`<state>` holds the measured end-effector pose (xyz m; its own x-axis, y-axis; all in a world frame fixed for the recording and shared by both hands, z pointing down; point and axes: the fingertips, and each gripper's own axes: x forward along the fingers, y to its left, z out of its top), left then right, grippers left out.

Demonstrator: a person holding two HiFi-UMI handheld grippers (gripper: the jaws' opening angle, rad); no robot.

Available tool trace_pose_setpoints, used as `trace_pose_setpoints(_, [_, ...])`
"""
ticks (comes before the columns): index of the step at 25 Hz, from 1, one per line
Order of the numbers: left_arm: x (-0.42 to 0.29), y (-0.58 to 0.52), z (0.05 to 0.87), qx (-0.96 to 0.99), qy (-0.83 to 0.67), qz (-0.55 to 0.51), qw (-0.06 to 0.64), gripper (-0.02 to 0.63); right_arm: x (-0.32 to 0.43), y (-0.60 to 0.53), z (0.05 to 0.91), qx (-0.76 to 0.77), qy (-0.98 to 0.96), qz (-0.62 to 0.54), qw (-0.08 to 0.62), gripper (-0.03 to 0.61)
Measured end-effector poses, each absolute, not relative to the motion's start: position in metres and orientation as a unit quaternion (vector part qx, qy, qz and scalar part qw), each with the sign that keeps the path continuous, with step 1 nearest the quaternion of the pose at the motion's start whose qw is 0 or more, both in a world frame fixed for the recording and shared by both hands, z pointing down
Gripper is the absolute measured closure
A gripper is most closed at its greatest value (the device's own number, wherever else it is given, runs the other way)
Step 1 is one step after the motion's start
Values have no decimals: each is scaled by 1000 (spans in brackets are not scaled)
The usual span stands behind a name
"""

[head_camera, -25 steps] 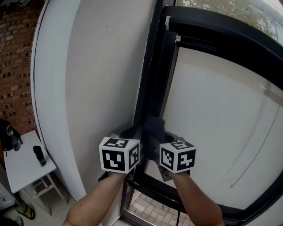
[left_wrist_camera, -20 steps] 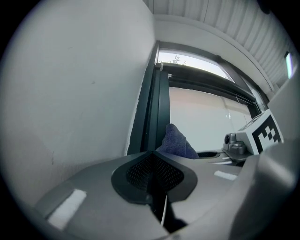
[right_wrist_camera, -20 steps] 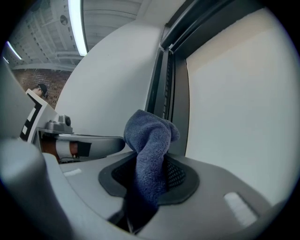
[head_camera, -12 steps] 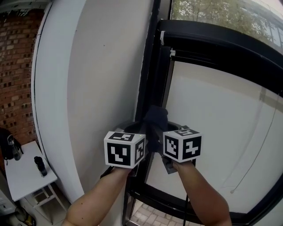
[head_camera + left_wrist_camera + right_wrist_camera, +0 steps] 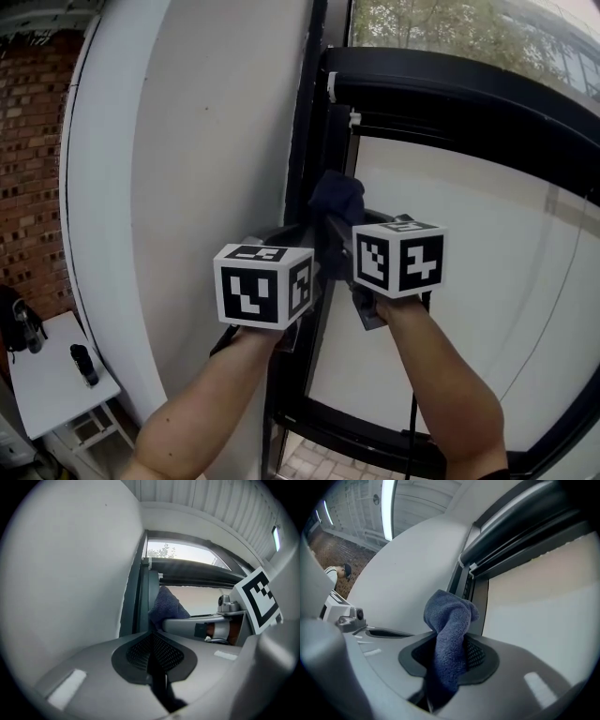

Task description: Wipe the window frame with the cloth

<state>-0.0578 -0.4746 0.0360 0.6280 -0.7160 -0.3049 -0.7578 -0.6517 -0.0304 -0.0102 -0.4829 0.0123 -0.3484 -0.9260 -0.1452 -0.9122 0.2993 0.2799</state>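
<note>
Right gripper (image 5: 451, 654): clamped on the cloth, which is pinched between the jaws.
Cloth (image 5: 449, 618): blue and bunched, seen mid-frame in the right gripper view, at the window frame's upright; contact cannot be told.
Left gripper (image 5: 151, 649): jaws pressed together, nothing held.
Window frame (image 5: 317, 141): dark, seen down the centre of the head view.
Wall (image 5: 206, 141): white, left of the frame.
Tabletop (image 5: 42, 380): white, lower left of the head view.
</note>
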Motion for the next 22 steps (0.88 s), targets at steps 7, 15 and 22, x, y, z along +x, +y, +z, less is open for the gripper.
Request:
trace_pose_setpoints(7, [-54, -477, -3, -892, 416, 139, 111, 620, -12, -482, -28, 579, -788, -206, 37, 456])
trace_pose_setpoints(15, [-53, -487, -30, -892, 411, 156, 101, 620, -16, -475, -87, 583, -781, -223, 7, 456])
trace_pose_setpoints(22, [-57, -484, -54, -891, 410, 163, 109, 620, -19, -482, -121, 594, -772, -225, -7, 456])
